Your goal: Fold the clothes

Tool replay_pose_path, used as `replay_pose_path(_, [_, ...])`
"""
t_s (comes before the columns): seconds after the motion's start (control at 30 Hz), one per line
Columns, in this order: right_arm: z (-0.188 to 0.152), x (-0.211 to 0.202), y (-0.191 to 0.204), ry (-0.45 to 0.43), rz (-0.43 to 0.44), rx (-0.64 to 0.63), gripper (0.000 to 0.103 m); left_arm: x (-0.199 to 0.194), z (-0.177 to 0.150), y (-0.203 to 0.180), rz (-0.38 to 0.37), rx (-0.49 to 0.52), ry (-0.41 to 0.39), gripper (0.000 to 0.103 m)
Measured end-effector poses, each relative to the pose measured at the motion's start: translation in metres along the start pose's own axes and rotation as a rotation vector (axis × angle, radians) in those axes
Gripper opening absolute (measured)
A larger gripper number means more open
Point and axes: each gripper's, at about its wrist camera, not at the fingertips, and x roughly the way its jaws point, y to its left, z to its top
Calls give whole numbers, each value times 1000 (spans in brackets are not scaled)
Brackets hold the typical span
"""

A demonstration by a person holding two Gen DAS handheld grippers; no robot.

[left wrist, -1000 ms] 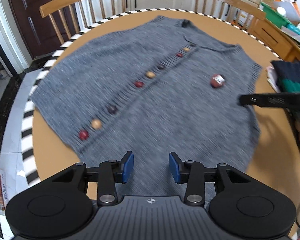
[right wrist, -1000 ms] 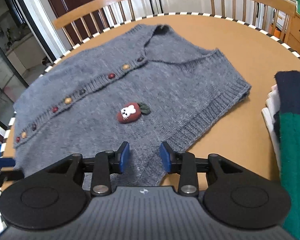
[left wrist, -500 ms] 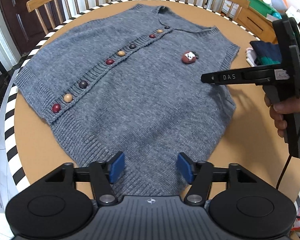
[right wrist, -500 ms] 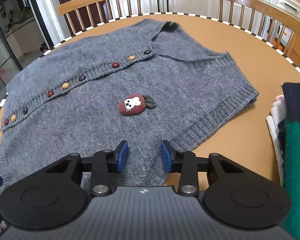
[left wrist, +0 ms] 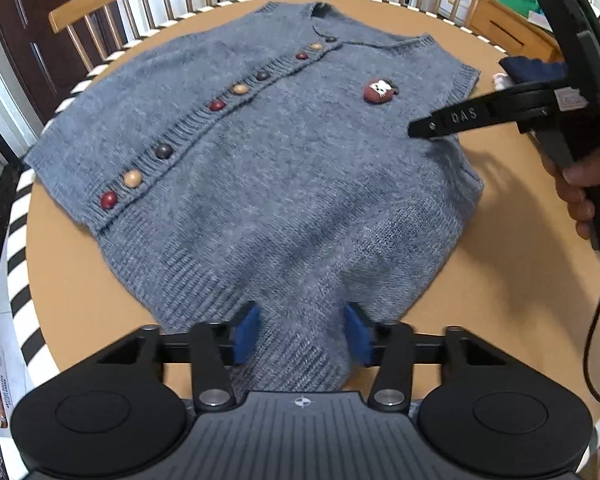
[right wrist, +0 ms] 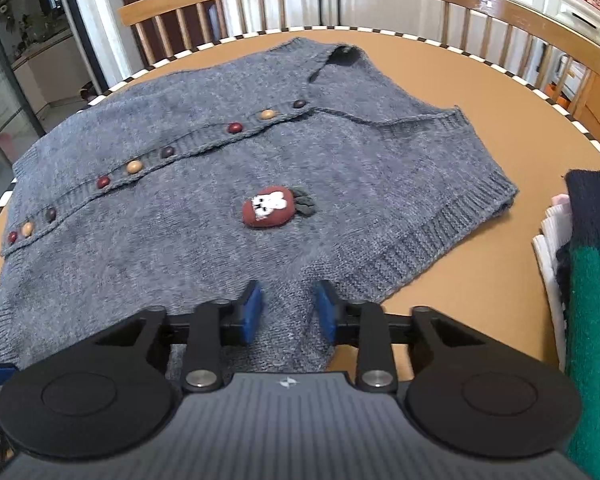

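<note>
A grey knitted vest (left wrist: 260, 168) lies spread flat on the round brown table (left wrist: 532, 304), with a row of coloured buttons and a red strawberry patch (left wrist: 380, 91). It also shows in the right wrist view (right wrist: 228, 184). My left gripper (left wrist: 302, 334) is open, its blue pads either side of a raised fold at the vest's near hem corner. My right gripper (right wrist: 287, 311) is open too, straddling the vest's near edge below the armhole. From the left wrist view the right gripper (left wrist: 420, 130) reaches in from the right over the vest's side.
A stack of folded clothes (right wrist: 588, 280), green and navy on top, sits on the table at the right. Wooden chairs (right wrist: 204, 20) stand behind the table. The table rim (left wrist: 16, 240) has a black and white striped border.
Both grippers have come down and forward onto the vest's near edges. The left jaws have opened wider and fabric now bunches up between them. The right gripper's jaws have widened slightly.
</note>
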Motion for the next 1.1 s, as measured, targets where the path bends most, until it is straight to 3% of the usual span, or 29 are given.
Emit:
replay_pose_path(0.03, [0, 0, 1, 6, 10, -10, 13, 0, 1, 2, 5, -1, -5, 24])
replay_pose_path(0.17, [0, -1, 11, 22, -8, -69, 11, 2, 7, 8, -3, -4, 0, 19])
replay_pose_path(0.53, [-6, -7, 22, 49, 16, -73, 11, 7, 16, 29, 41, 5, 10, 18])
replay_pose_path(0.9, [-38, -29, 78, 68, 54, -109, 11, 17, 33, 87, 121, -25, 23, 20])
replay_pose_path(1.1, [-45, -37, 96, 93, 150, -69, 12, 21, 47, 93, 164, 6, 12, 21])
